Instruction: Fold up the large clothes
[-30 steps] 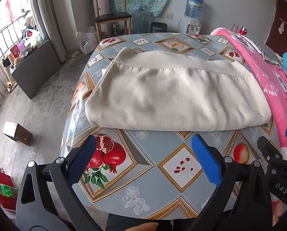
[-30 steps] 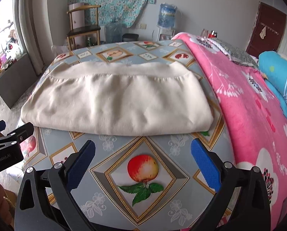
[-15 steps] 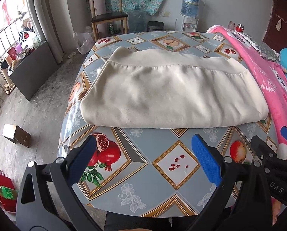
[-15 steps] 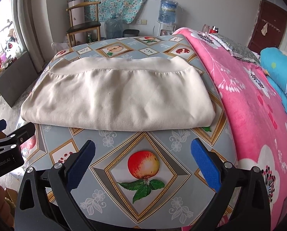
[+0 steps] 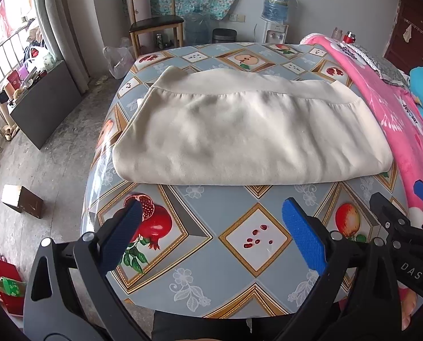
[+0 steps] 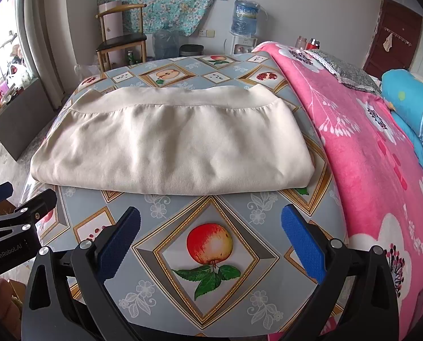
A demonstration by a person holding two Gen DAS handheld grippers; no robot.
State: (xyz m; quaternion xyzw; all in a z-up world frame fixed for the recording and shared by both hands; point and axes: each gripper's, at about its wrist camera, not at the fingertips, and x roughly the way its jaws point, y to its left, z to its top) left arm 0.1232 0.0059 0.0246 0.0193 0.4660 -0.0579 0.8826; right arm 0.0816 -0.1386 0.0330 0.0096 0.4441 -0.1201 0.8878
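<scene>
A cream garment (image 5: pixel 248 130) lies folded into a wide rectangle on the fruit-patterned tablecloth (image 5: pixel 200 244), its hem band at the far side. It also shows in the right wrist view (image 6: pixel 171 145). My left gripper (image 5: pixel 211 221) is open and empty above the table's near edge, short of the garment's near fold. My right gripper (image 6: pixel 211 227) is open and empty, also short of the near fold, toward its right half. Each gripper shows at the edge of the other's view: the right one (image 5: pixel 404 213) and the left one (image 6: pixel 18 216).
A pink flowered blanket (image 6: pixel 376 147) covers the bed along the table's right side, with a blue pillow (image 6: pixel 410 105). A wooden chair (image 5: pixel 154 25), water bottles and a dispenser (image 5: pixel 275 14) stand behind the table. A small box (image 5: pixel 22 201) lies on the floor to the left.
Both grippers have drawn back and risen a little from the garment, so more of the tablecloth shows in front. The garment has not moved. Both stay open.
</scene>
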